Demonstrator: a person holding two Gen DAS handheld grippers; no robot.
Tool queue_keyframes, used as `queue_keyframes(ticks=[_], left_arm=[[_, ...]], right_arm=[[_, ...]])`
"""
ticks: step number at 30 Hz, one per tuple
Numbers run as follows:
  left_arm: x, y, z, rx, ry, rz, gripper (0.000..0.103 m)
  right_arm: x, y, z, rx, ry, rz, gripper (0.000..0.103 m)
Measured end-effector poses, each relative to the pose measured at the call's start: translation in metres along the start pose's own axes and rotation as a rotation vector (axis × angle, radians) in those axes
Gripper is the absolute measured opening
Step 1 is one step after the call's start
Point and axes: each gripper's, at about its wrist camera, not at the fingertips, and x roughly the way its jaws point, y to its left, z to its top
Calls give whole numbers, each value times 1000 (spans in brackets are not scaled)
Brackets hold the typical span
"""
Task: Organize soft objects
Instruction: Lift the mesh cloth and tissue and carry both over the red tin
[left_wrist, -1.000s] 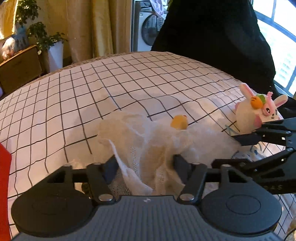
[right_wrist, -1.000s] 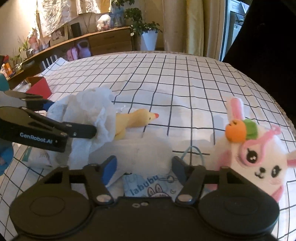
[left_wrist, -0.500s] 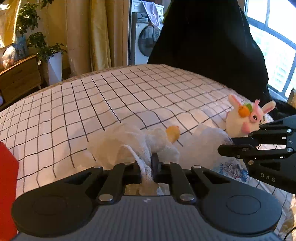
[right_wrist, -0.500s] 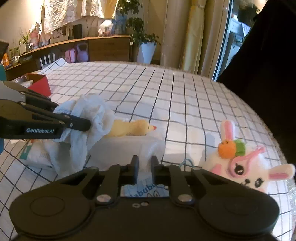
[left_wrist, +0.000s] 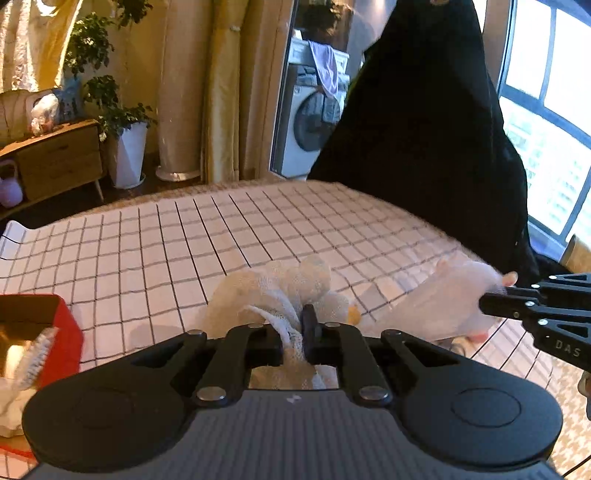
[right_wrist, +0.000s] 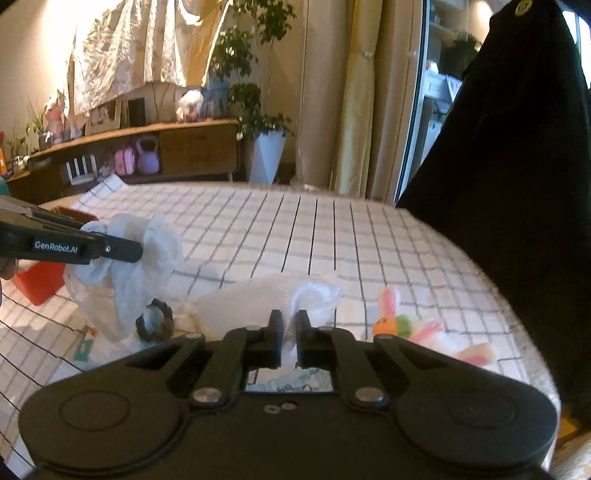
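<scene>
Gauze cloth (left_wrist: 280, 295) and plastic bag (right_wrist: 273, 295) pinched in closed jaws, plush rabbit (right_wrist: 417, 332) beside.

My left claw (left_wrist: 301, 334) covers the part of the white gauze cloth (left_wrist: 273, 291) that it pinches, and the yellow duck toy (left_wrist: 352, 315) shows only a small bit from behind this cloth. In my right view the plastic bag (right_wrist: 280, 295) goes under my right claw (right_wrist: 290, 332), so its near part with the print is mostly hidden. The bunny toy (right_wrist: 406, 328) at the right is blurred and its face I cannot read. The red box (left_wrist: 55, 332) is cut by the left edge. A small dark ring thing (right_wrist: 155, 325) near the cloth I cannot identify.
</scene>
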Motion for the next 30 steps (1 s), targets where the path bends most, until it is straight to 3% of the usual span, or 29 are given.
queue_keyframes(ticks=[5,15,30], left_arm=[[-26,4,12,-3,-29,7,9],[-79,23,28,-1,-66,45,9],[-118,92,27,-24,-96,165,9]], right_arm=[[-22,3,14,9,-65,-2,6],[-41,33,49,-4,-98,73,6],[-14,118,94,-119,-111,159,6]])
